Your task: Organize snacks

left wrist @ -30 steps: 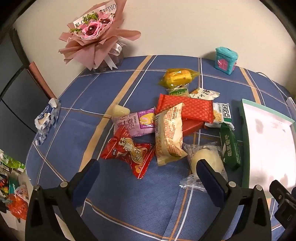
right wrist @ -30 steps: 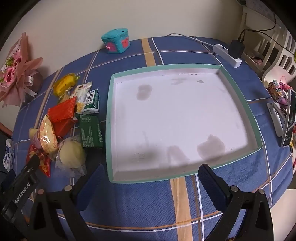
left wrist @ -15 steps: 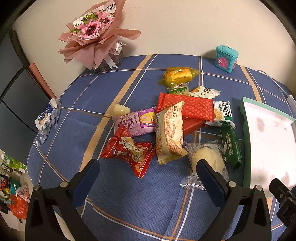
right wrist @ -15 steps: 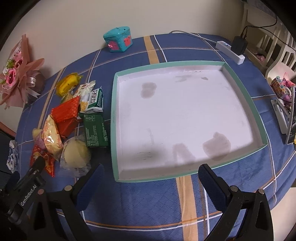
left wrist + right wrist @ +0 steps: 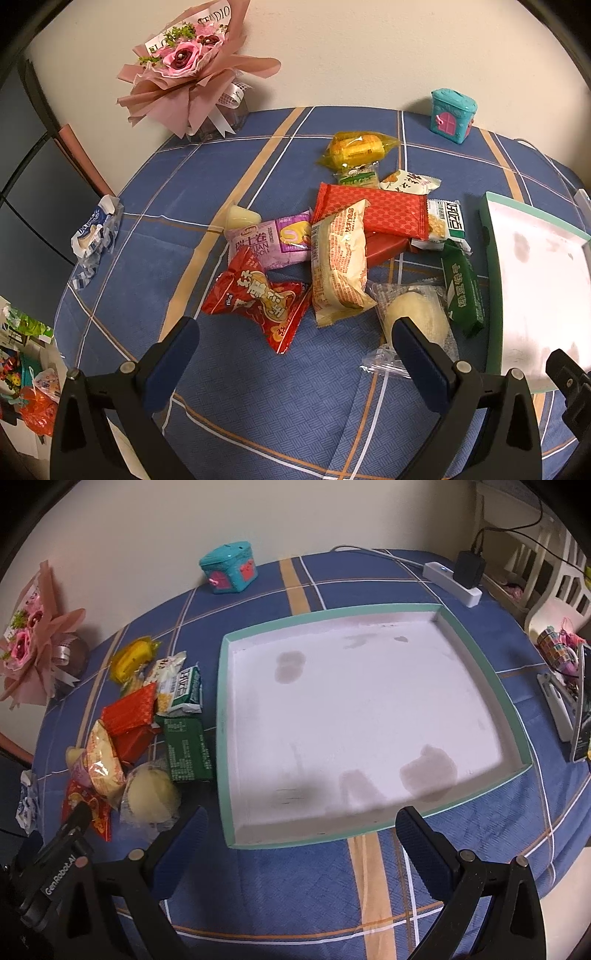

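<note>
Left wrist view: my left gripper [image 5: 295, 332] is spread and empty; the snack pile [image 5: 340, 254] lies just ahead, left of the tray [image 5: 493, 280], the cream packet's [image 5: 338, 262] long axis pointing away from me.

Right wrist view: my right gripper [image 5: 301, 829] is spread and empty over the tray's [image 5: 223, 716] near rim, the pile [image 5: 147, 734] left of the tray, so my left gripper is nearer.

Ahead of the left claw [image 5: 295, 339], whose pads [image 5: 417, 363] are dark blue, the tabletop [image 5: 229, 177] is blue with tan and white crossing stripes. Just beyond its tips lie a red printed packet [image 5: 258, 299] and a cream-and-orange wrapper [image 5: 338, 260]; farther off, a red diamond-patterned pack [image 5: 384, 212]. Ahead of the right claw [image 5: 299, 834], the tray [image 5: 221, 686] is teal-rimmed, white and stained inside.
</note>
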